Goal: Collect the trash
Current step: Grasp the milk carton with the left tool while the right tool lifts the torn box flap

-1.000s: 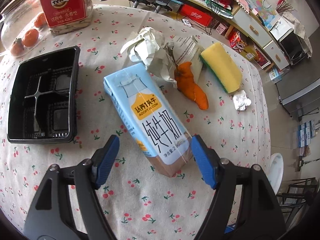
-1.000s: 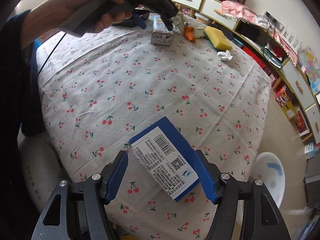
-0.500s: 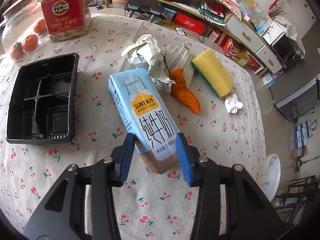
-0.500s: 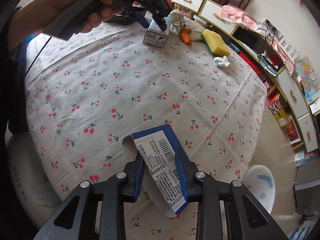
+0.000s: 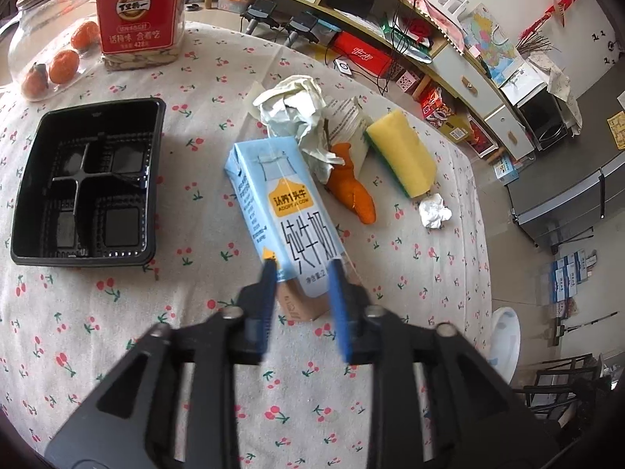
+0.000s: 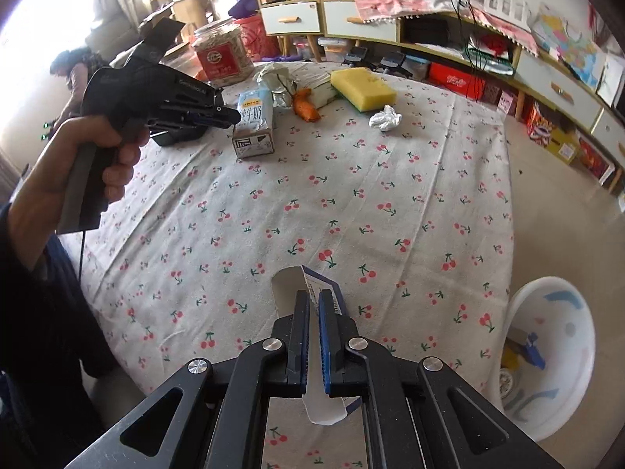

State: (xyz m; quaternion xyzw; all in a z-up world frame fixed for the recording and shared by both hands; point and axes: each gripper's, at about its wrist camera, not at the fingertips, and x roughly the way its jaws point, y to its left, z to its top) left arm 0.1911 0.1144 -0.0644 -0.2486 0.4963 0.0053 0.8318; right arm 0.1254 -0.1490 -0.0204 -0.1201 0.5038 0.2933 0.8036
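A light blue milk carton [image 5: 281,211] lies on the cherry-print tablecloth; it also shows in the right wrist view [image 6: 254,121]. My left gripper [image 5: 300,269] is shut on its near end. My right gripper [image 6: 311,299] is shut on a flattened blue and white box [image 6: 312,285], held on edge above the table's near side. Behind the carton lie crumpled white paper [image 5: 297,109], an orange wrapper [image 5: 349,189], a yellow sponge [image 5: 402,152] and a small paper ball [image 5: 434,211]. A white basin [image 6: 554,355] with some trash stands on the floor at the right.
A black compartment tray [image 5: 86,179] sits left of the carton. A red-labelled jar of seeds [image 5: 136,11] and a jar of oranges [image 5: 47,58] stand at the far left. Shelves and cabinets [image 6: 508,58] line the wall beyond the table.
Both grippers went from open to shut: the left closed on the milk carton's end, the right closed on the blue box and lifted it, turning it on edge.
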